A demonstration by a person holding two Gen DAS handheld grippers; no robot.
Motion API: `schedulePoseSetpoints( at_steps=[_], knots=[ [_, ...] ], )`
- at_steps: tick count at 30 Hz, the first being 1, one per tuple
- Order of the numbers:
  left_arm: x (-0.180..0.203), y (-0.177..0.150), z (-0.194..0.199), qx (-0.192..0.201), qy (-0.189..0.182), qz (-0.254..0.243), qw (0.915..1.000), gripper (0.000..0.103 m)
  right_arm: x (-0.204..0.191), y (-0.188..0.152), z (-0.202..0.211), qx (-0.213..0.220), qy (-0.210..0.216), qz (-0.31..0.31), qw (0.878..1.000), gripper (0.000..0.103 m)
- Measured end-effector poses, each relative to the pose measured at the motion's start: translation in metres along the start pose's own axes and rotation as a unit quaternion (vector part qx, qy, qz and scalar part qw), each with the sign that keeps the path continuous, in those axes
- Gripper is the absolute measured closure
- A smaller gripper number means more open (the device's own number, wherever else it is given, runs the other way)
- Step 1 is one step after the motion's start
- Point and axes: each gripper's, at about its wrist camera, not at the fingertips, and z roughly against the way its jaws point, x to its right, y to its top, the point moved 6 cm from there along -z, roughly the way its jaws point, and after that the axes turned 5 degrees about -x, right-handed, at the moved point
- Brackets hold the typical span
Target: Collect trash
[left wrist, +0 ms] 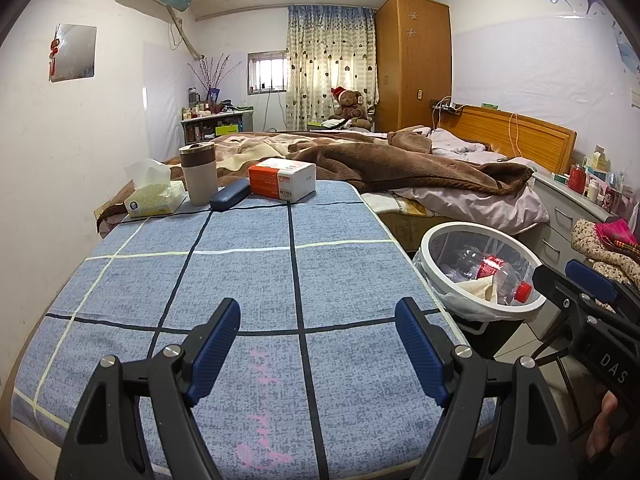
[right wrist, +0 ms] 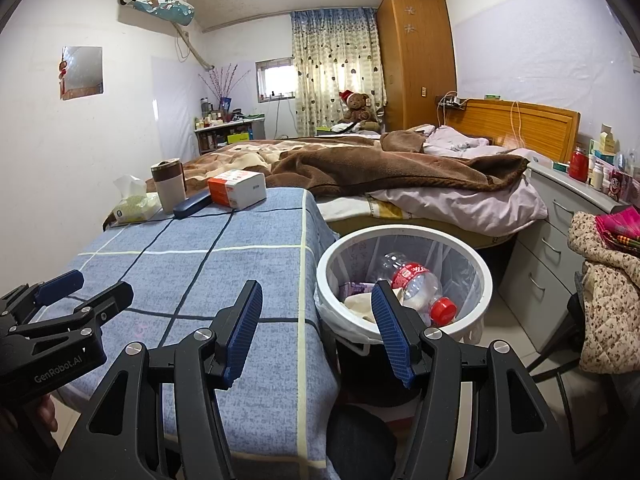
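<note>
A white trash bin (right wrist: 326,280) lined with a plastic bag stands on the floor at the table's right edge. Inside lie a clear plastic bottle (right wrist: 416,284) with a red label and cap, crumpled paper and a purple wrapper. My right gripper (right wrist: 316,328) is open and empty, its fingers straddling the table corner and the bin's near rim. My left gripper (left wrist: 318,332) hangs open and empty over the blue checked tablecloth (left wrist: 240,280). In the left wrist view the bin (left wrist: 456,227) and bottle (left wrist: 492,272) sit to the right, and the right gripper (left wrist: 568,280) is beside them.
At the table's far end stand a tissue pack (left wrist: 154,196), a brown-and-beige cup (left wrist: 199,174), a dark glasses case (left wrist: 230,194) and an orange-and-white box (left wrist: 282,178). A bed with a brown blanket (right wrist: 392,168) lies beyond. Grey drawers (right wrist: 548,240) and heaped clothes (right wrist: 608,280) are at the right.
</note>
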Motion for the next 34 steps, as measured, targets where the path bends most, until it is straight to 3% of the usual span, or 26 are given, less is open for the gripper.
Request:
schedulePoseSetpoints(
  at_steps=[34],
  knots=[
    [0.0014, 0.0002, 0.0018, 0.002, -0.002, 0.000, 1.0000, 0.022, -0.0024, 0.0005, 0.0005, 0.001, 0.000, 0.001, 1.000, 0.045]
  ],
)
